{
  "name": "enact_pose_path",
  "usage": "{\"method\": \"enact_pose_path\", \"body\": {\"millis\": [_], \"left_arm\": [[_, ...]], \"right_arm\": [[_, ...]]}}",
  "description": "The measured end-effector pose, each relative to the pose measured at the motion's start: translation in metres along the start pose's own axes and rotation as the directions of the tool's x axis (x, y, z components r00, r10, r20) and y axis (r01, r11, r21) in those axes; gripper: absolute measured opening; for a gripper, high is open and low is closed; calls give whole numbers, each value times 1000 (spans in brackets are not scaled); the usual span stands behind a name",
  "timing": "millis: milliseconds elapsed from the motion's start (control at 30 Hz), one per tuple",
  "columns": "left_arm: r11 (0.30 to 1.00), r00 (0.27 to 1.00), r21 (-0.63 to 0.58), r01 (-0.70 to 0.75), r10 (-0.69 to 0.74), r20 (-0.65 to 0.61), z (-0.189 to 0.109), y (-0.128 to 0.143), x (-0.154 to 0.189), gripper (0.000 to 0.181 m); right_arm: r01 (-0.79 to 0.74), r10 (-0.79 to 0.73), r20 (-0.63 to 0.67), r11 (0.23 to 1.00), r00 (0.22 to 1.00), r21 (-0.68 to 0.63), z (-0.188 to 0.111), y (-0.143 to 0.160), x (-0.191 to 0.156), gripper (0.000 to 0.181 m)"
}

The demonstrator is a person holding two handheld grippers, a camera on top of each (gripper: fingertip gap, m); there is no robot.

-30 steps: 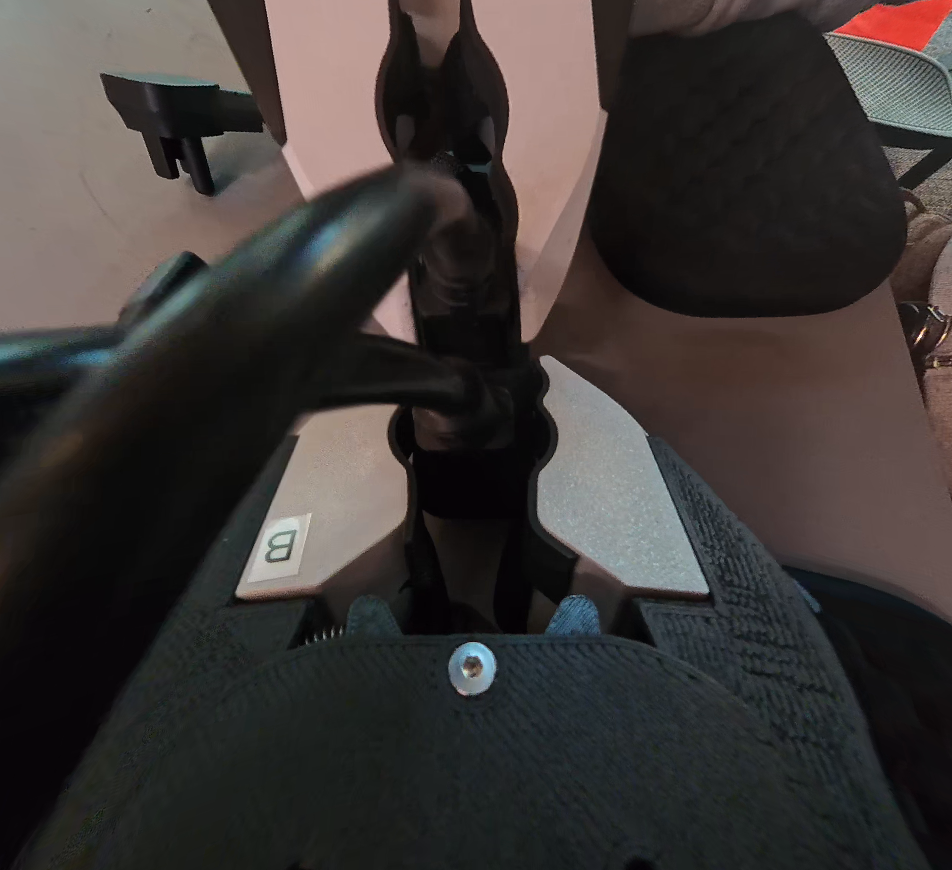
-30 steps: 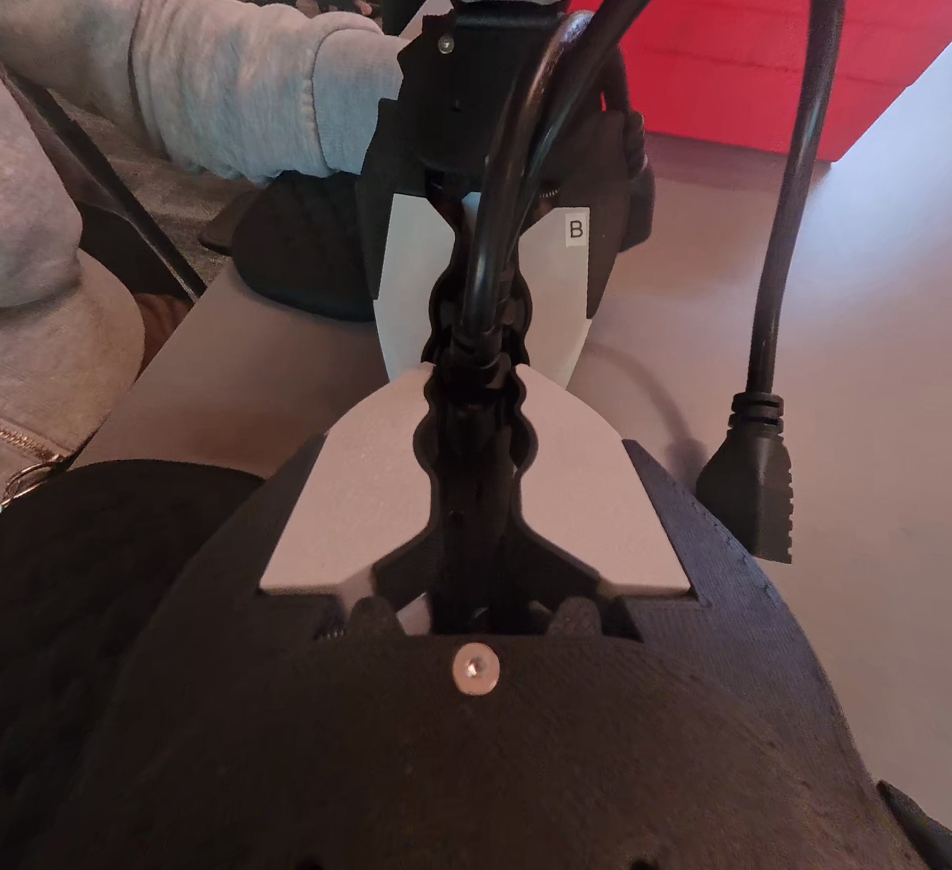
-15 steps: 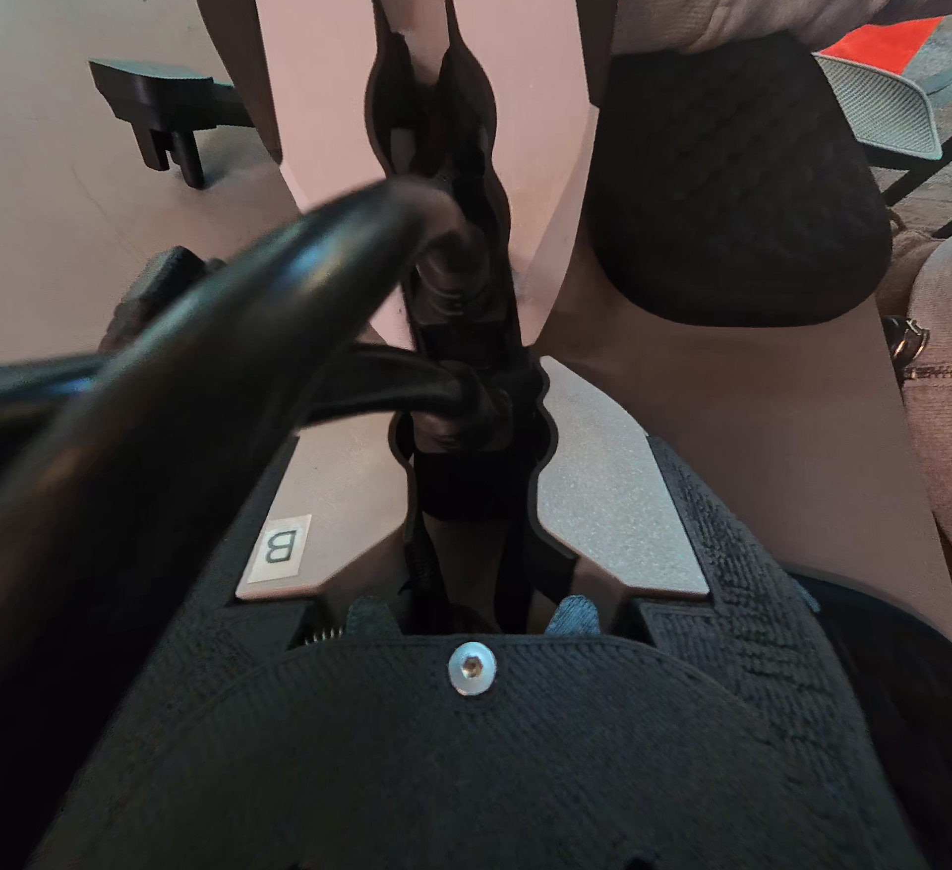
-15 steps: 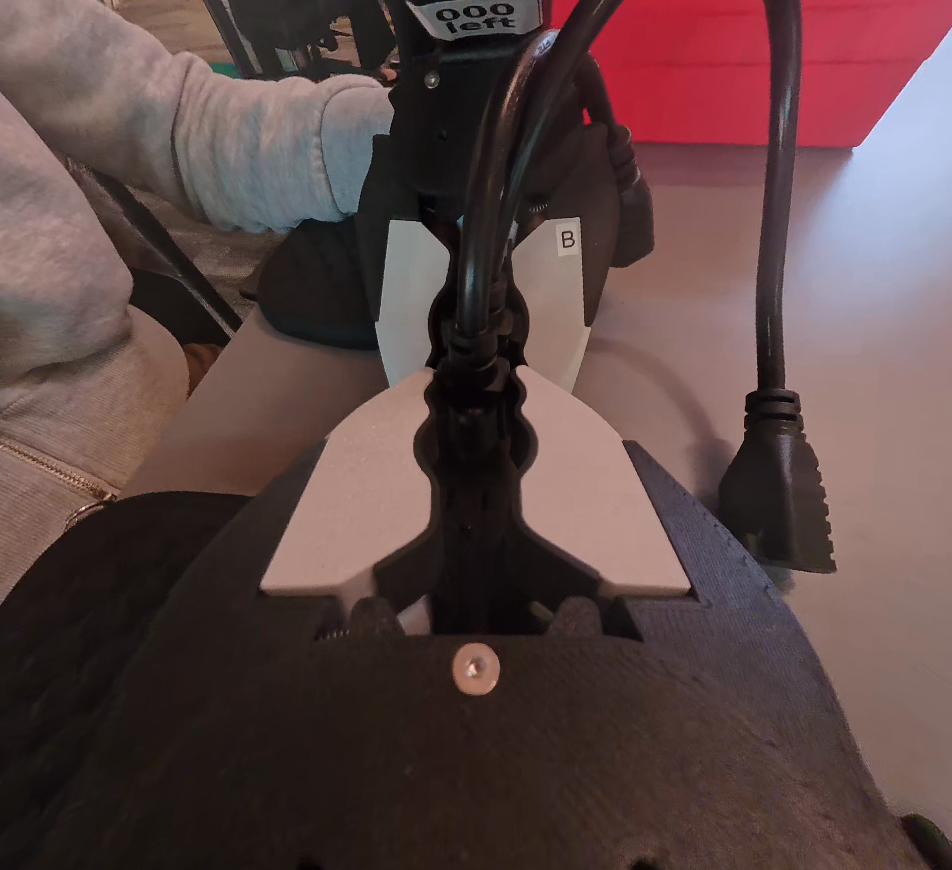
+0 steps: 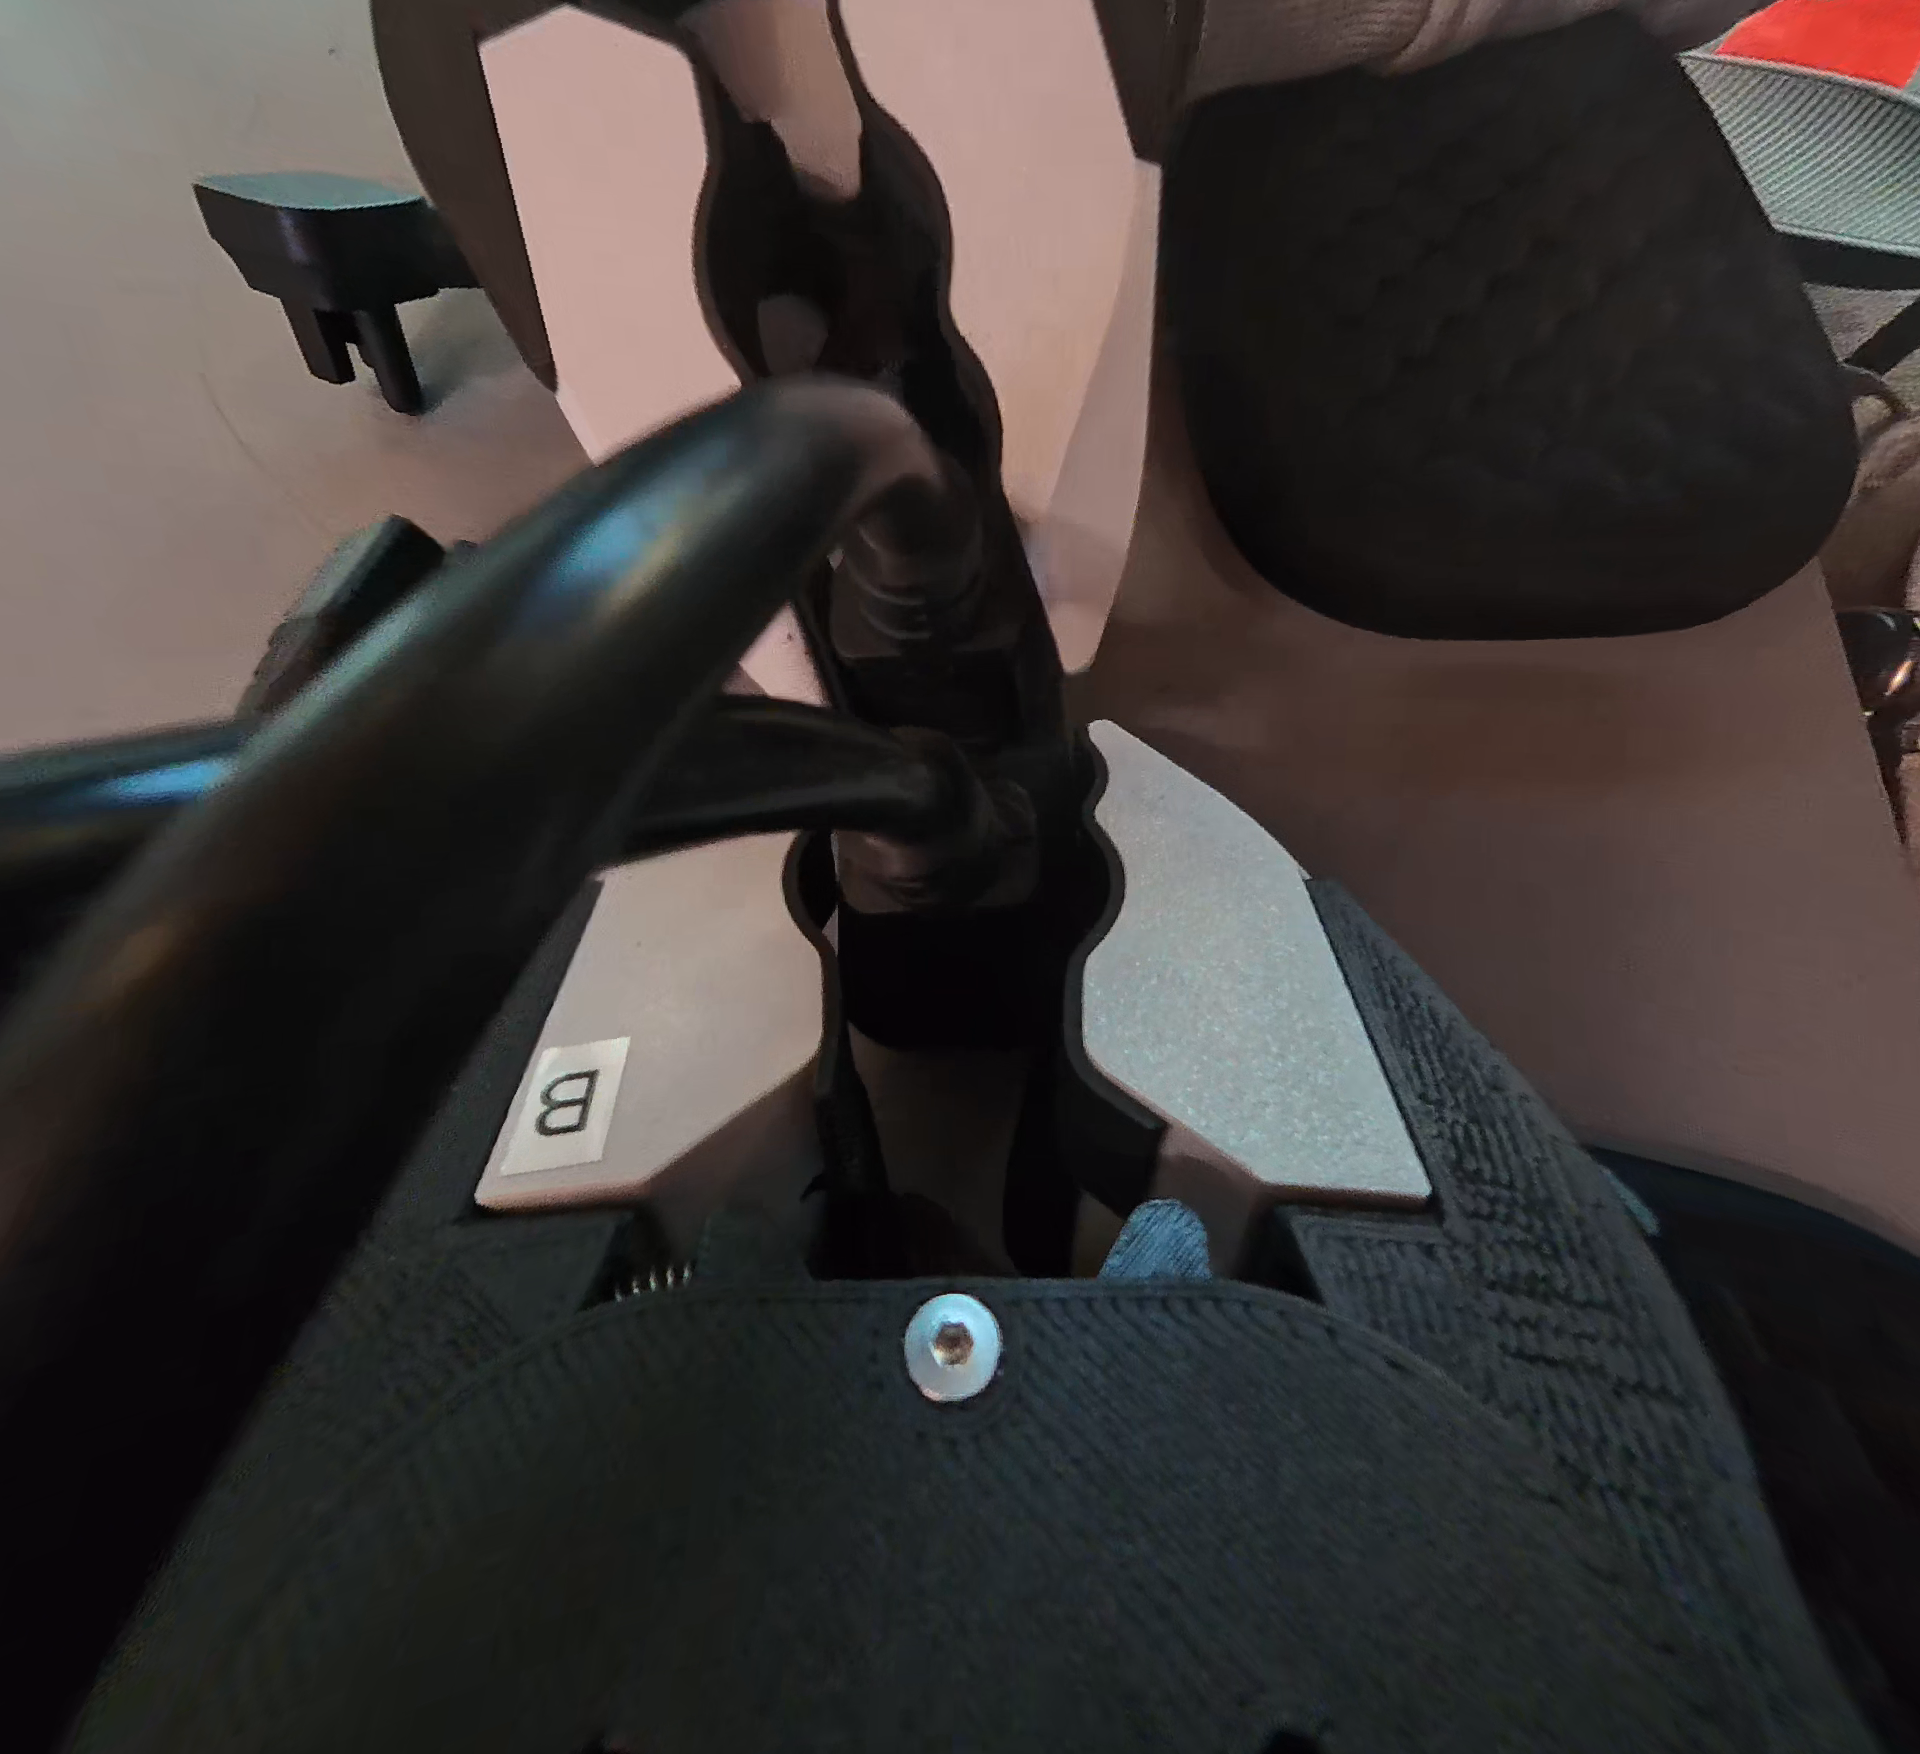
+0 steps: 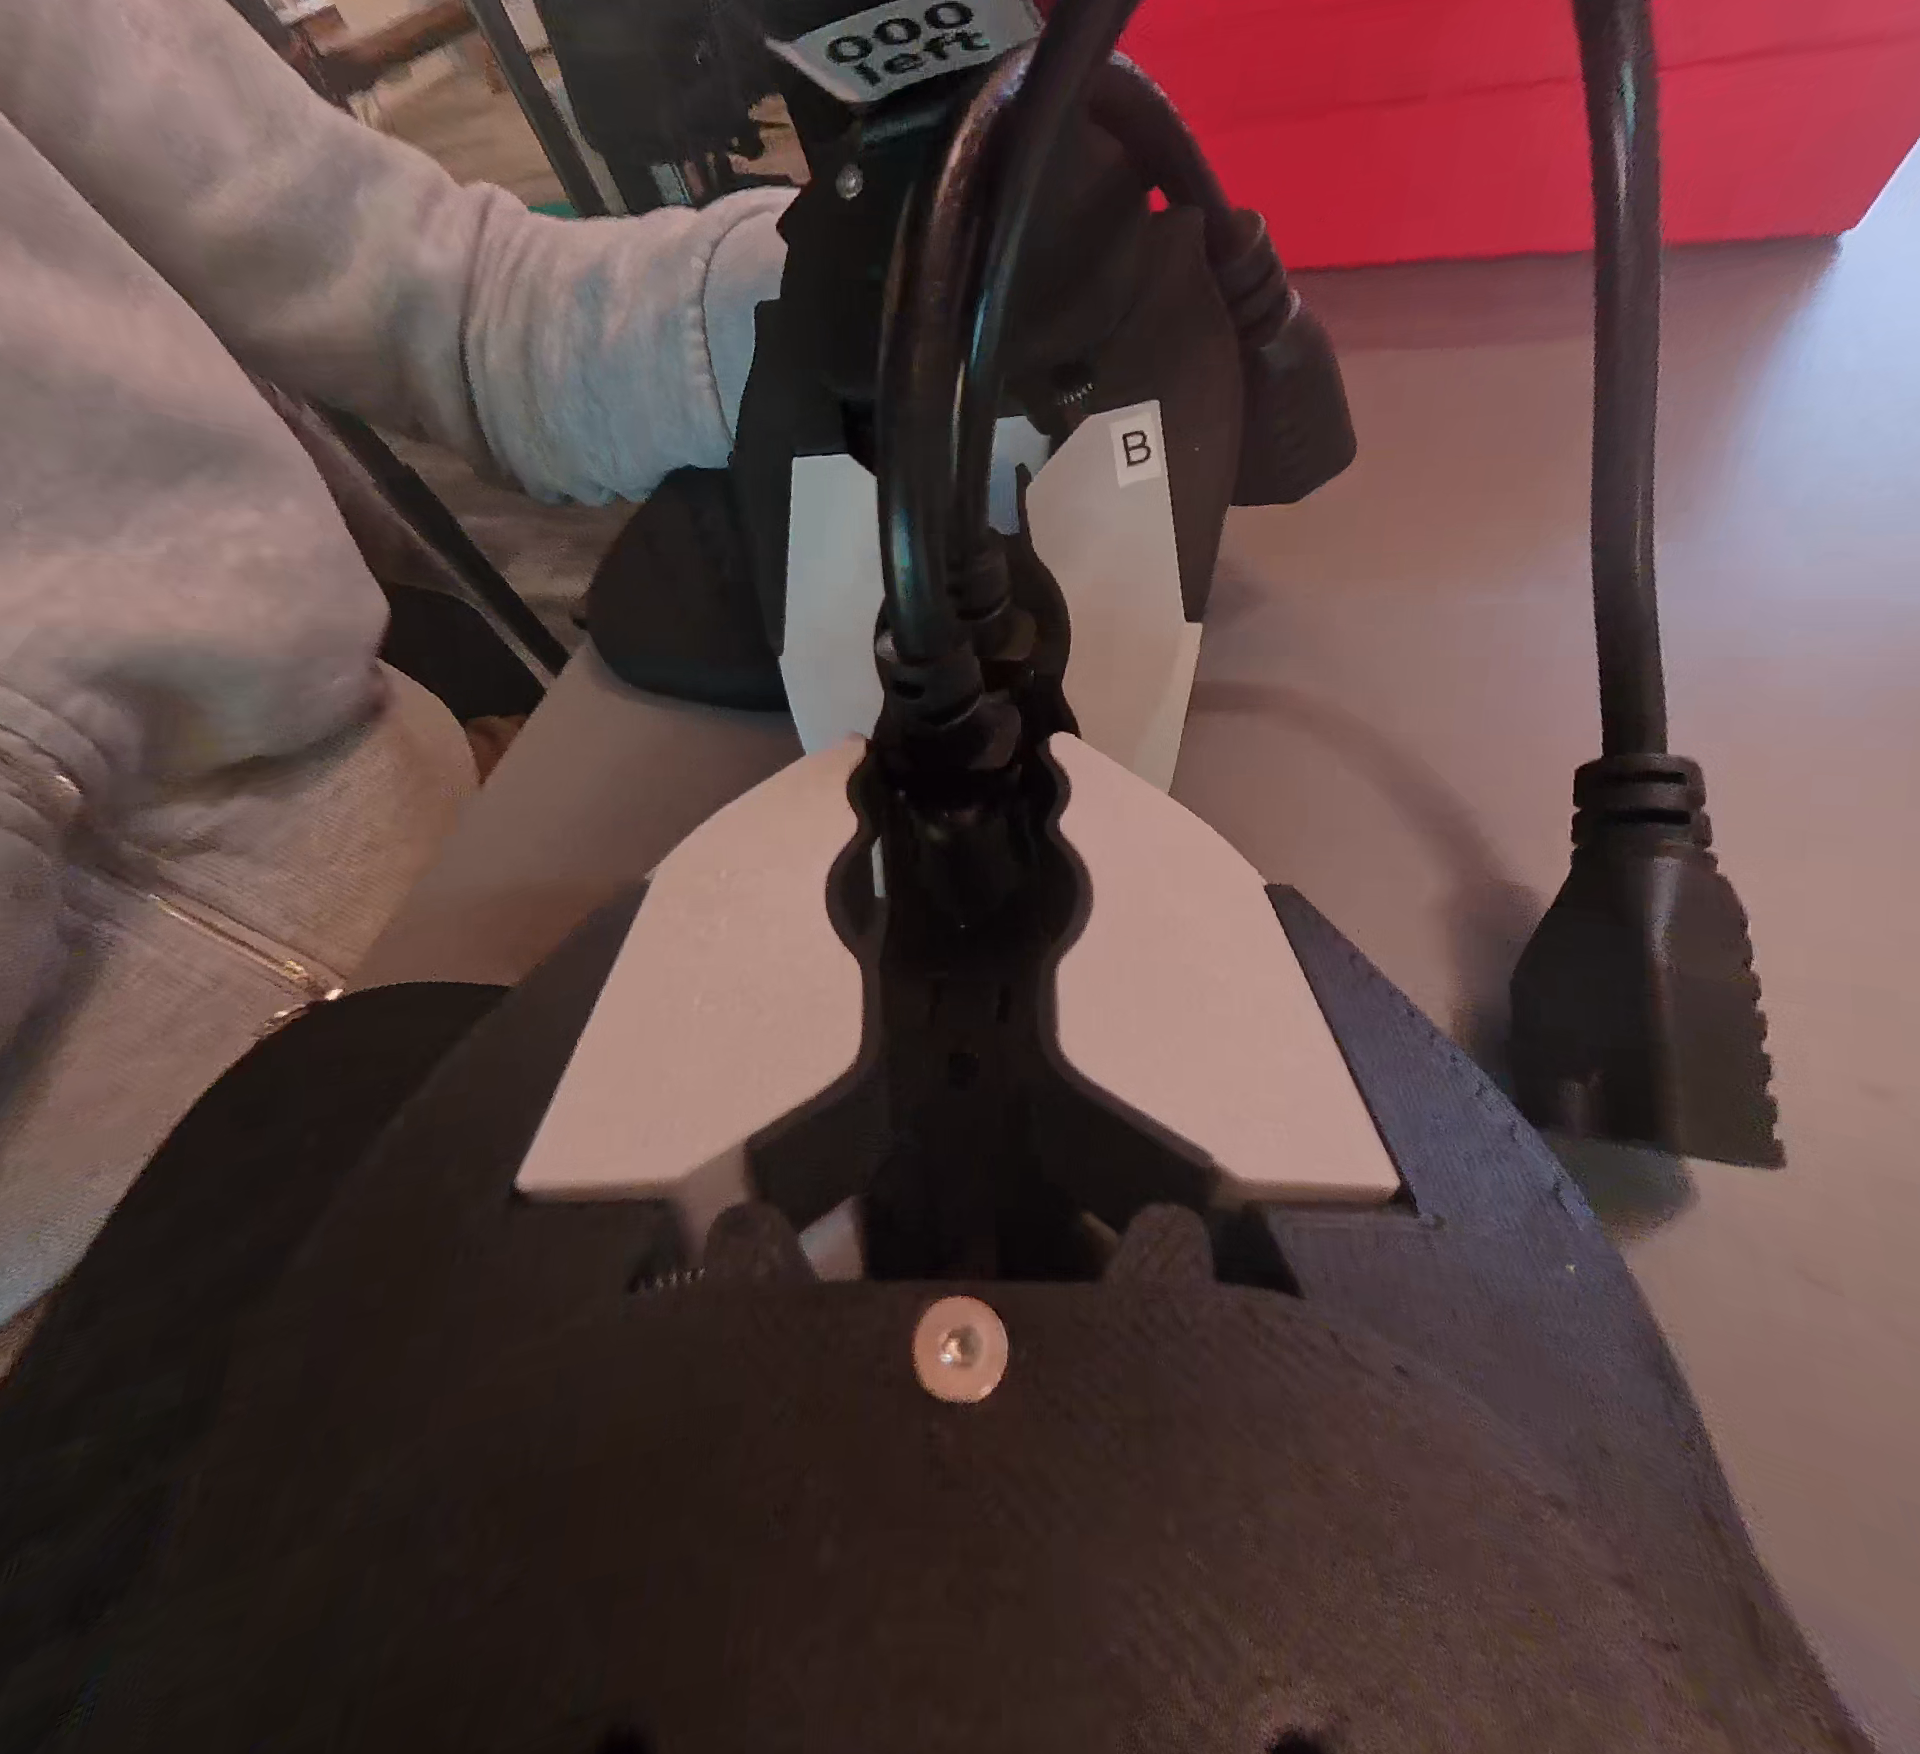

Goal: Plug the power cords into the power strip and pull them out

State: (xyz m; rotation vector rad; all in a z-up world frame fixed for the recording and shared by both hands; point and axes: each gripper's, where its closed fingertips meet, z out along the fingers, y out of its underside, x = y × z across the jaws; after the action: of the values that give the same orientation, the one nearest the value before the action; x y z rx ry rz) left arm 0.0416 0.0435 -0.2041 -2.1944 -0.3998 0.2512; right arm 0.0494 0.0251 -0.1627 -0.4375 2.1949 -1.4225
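In the left wrist view my left gripper (image 5: 935,790) is shut on a black cord plug (image 5: 935,956), whose cord (image 5: 416,748) loops off to the left. My right gripper (image 5: 914,457) faces it tip to tip. In the right wrist view my right gripper (image 6: 956,748) is shut on a black cord plug (image 6: 956,925), and the left gripper (image 6: 987,717) stands opposite. The two plugs meet between the fingertips; I cannot tell whether they are joined. The cord (image 6: 1610,250) arcs up and right to a loose black connector (image 6: 1652,977) on the table.
A loose black plug (image 5: 312,250) lies on the grey table (image 5: 125,457) at the far left. Another plug (image 6: 1288,395) hangs behind the left gripper. A red box (image 6: 1558,42) stands at the back. A person's grey sleeve (image 6: 416,250) and black wrist pad (image 5: 1507,354) are beside the grippers. My left gripper's tips are some 8 cm from the loose black connector (image 6: 1652,977). Seen from the left wrist view (image 5: 329,616) as well.
Both grippers stay shut and tip to tip. The right wrist view has swung and tilted a little, so the loose connector now sits farther right in it.
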Motion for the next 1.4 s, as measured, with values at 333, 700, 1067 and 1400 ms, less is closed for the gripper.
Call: {"method": "enact_pose_path", "body": {"millis": [333, 700, 1067, 1400], "left_arm": [[997, 999, -79, -27, 29, 21, -2, 14, 3, 62], [995, 999, -96, 39, -40, -2, -1, 17, 3, 62], [994, 999, -95, 45, -43, 22, -2, 17, -1, 67], [993, 999, -106, 45, -42, 26, -1, 18, -1, 90]], "right_arm": [[37, -82, -125, 944, 989, -329, 4, 49, 9, 46], [143, -223, -188, 920, 957, -365, 5, 50, 14, 46], [157, -238, -207, 926, 949, -344, 5, 45, 17, 101], [161, -215, -272, 965, 938, -206, 1, 22, 21, 124]]}}
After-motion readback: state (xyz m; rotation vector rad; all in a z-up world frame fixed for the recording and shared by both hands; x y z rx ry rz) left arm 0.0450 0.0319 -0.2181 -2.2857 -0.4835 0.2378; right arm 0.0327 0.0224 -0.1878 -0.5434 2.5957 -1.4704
